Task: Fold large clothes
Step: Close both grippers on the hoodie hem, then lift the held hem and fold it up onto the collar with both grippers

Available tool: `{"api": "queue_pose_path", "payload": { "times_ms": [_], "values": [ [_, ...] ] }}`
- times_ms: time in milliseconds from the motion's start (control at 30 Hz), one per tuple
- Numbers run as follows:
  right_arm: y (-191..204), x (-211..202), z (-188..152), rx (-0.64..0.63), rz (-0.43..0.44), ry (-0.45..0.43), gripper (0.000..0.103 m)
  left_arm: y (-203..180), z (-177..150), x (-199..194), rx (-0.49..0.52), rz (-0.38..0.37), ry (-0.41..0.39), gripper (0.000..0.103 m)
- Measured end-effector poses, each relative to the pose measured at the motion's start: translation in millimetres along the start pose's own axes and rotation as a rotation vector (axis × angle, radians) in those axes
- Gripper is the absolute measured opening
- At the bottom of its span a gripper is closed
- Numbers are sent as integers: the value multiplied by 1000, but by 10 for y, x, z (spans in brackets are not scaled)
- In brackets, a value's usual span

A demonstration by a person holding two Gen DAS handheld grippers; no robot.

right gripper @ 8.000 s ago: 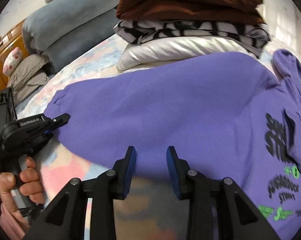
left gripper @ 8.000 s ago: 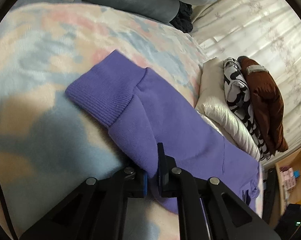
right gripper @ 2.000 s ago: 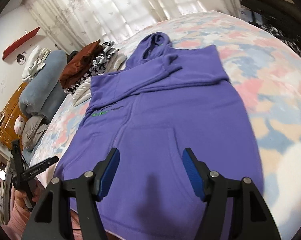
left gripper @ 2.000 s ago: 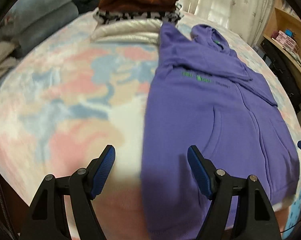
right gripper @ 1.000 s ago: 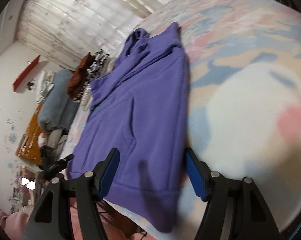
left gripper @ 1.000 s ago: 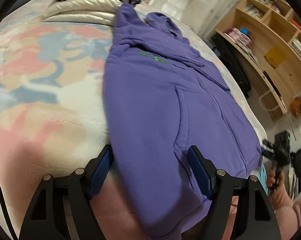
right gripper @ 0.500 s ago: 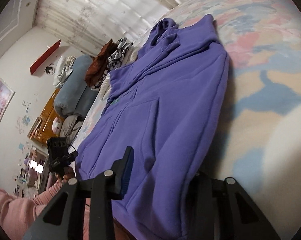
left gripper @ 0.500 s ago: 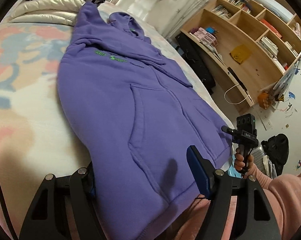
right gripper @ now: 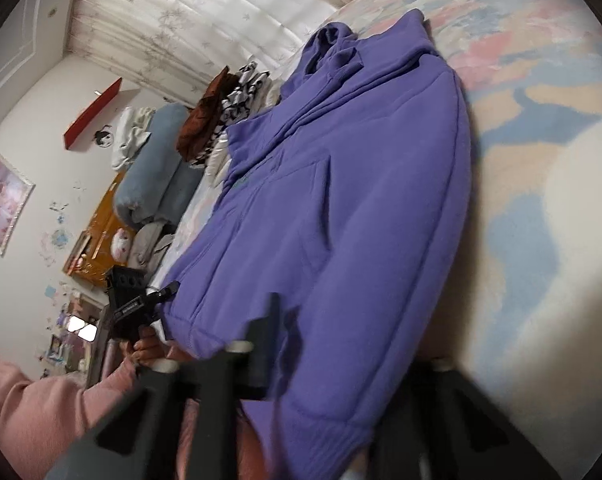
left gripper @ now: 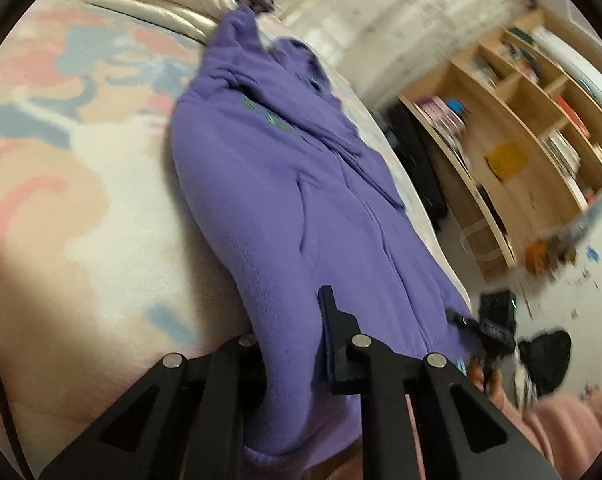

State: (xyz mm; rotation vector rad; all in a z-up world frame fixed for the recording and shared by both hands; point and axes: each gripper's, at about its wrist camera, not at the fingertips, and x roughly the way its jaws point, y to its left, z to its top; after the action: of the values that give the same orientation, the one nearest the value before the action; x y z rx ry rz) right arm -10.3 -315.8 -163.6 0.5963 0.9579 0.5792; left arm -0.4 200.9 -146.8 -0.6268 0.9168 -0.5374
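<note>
My left wrist cam sits low at the purple hoodie (left gripper: 301,216) hem, facing the bookshelf (left gripper: 513,128); right cam faces opposite; both share the hoodie

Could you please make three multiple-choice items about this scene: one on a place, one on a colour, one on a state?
1. Where does the hoodie lie?
A. on the bed
B. on the floor
C. on the shelf

2. What colour is the hoodie?
A. brown
B. purple
C. grey

3. How does the left gripper stand?
A. wide open above the bed
B. shut on nothing
C. shut on the hoodie's hem

Key: 1 A, it spreads over the patterned bed. 2 B, the cloth is purple all over. 3 C, its jaws have just closed and purple cloth is pinched between them.
</note>
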Motion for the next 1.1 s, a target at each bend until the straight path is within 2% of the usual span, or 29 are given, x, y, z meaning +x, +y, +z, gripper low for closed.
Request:
{"api": "queue_pose_path", "payload": {
  "times_ms": [133,267,367,567,800,933,1100],
  "values": [
    [104,-44,15,-26,-6,-46,8,-187,-65,-31,33,129,-36,9],
    [204,-157,3,-46,-3,-106,7,-302,-78,-126,40,156,-63,7],
    [317,-214,-19,-77,-19,-120,6,-479,-101,-216,111,163,-73,6],
    [595,-394,-98,-147,-11,-134,6,-706,-201,-450,155,128,-76,6],
    [674,-659,-235,-155,4,-92,6,-702,-339,-800,65,102,-56,6],
    [588,-695,-157,-91,43,-104,6,-764,-170,-778,55,79,-60,7],
    [464,-649,216,36,111,-143,7,-717,286,-625,-21,36,-75,7]
  ]
}}
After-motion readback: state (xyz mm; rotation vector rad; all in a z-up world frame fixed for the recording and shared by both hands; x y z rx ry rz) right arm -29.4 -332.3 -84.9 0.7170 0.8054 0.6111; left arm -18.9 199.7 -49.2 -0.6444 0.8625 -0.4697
